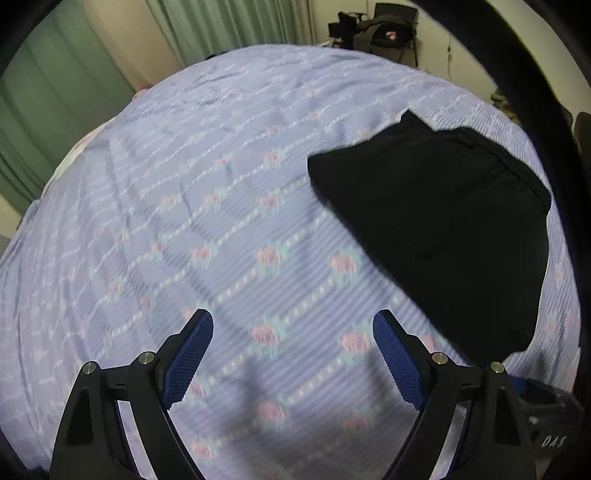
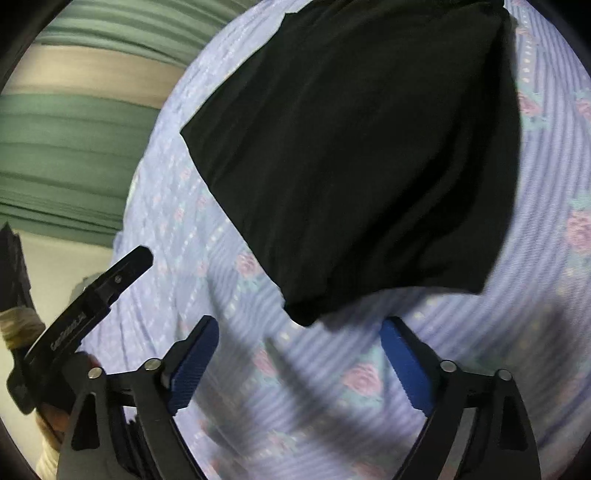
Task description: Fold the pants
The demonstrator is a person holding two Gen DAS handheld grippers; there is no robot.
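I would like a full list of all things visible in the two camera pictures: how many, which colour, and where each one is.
pants: one, black, folded into a compact shape, lying flat on the bedspread, ahead of both grippers
bedspread: one, light purple with pink flowers and dotted lines, covering the bed
curtains: green, hanging behind the bed
dark bags or equipment: black, number unclear, by the far wall
left gripper: one, black with blue pads, open, empty, above the bedspread
right gripper: one, black with blue pads, open, empty, just short of the pants' near corner
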